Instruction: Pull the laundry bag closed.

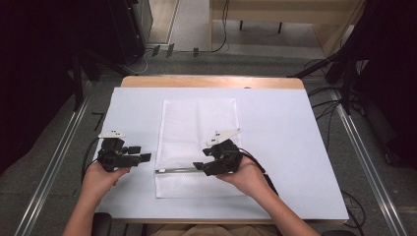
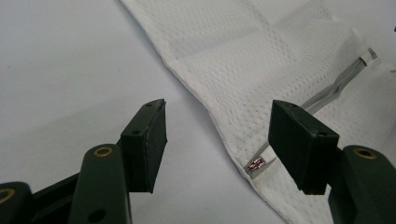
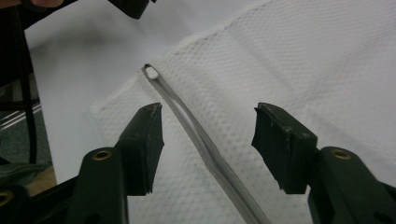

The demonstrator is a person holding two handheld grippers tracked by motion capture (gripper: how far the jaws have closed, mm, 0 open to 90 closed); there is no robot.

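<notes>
**Two open tools close in on the zipper of a mesh bag**

We see a flat white mesh fabric bag (image 1: 196,142) lying on the white-covered worktop (image 1: 295,147), with a grey zipper (image 1: 177,170) running across it close to its near edge. We take the bag as our landmark.

We judge it to be light, soft and limp: it will slide and bunch on the smooth cover rather than hold its shape, so one side likely needs pinning while the other pulls. The sensible holds are the small metal zipper pull (image 2: 256,163) at the bag's left edge, or the thicker hem beside it; the open mesh alone would stretch.

The left tool (image 1: 140,153) hovers just off the bag's left edge, near the zipper end, its jaws spread wide and empty; in the left gripper view the pull sits between them, close to the right-hand jaw.

The right tool (image 1: 201,160) sits over the bag's near-right part, above the zipper, jaws also wide and holding nothing. In the right gripper view the zipper (image 3: 196,135) runs between them.
</notes>
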